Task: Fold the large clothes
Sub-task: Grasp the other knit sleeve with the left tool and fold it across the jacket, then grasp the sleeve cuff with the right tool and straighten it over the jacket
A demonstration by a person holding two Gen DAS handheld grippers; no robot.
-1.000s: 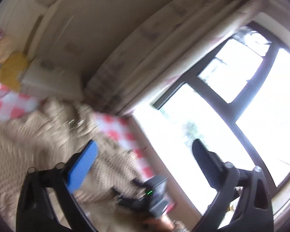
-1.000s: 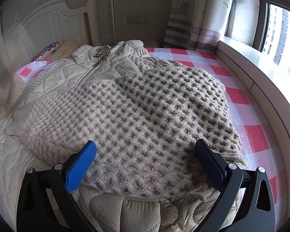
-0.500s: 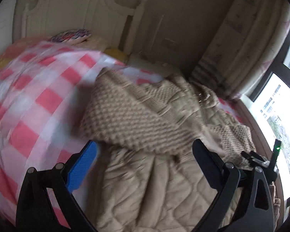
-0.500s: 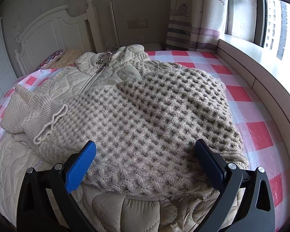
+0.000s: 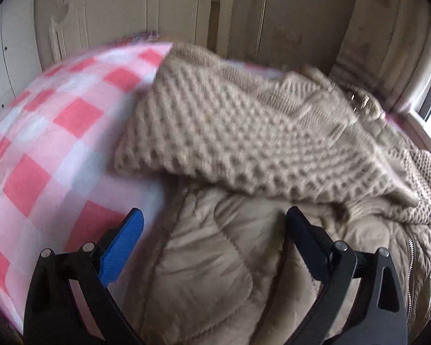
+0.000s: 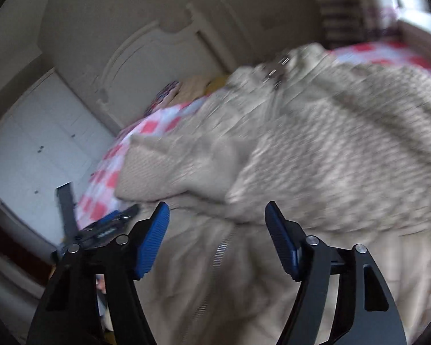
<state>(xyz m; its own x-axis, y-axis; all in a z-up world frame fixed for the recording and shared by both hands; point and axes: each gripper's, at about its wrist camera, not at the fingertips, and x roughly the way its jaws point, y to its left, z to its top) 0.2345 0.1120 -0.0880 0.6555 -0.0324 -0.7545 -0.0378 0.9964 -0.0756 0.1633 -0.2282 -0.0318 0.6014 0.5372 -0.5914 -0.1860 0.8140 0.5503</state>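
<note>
A chunky beige waffle-knit sweater [image 5: 244,132], its surface a grid of raised bumps and hollows, lies draped over a pale quilted puffer jacket [image 5: 215,273] whose smooth padded panels are stitched into soft, rounded cells. Both garments rest on a bed covered by a red-and-white checked sheet [image 5: 51,143], with a white carved headboard [image 5: 135,20] behind. A folded edge of the sweater overhangs the jacket near the sheet. The left gripper [image 5: 212,230] hangs above the jacket's padded front, its jaws wide apart with nothing between them; one pad is ribbed blue plastic, the other looks dark. In the blurred right wrist view, the right gripper [image 6: 217,230] points down over the jacket's metal zipper [image 6: 218,256], which runs as a toothed line between quilted panels. Its blue ribbed pads are closing but not yet pressing on cloth, the jacket lying beneath the gap. The sweater's ribbed sleeve [image 6: 158,169] sits bunched just beyond.
</note>
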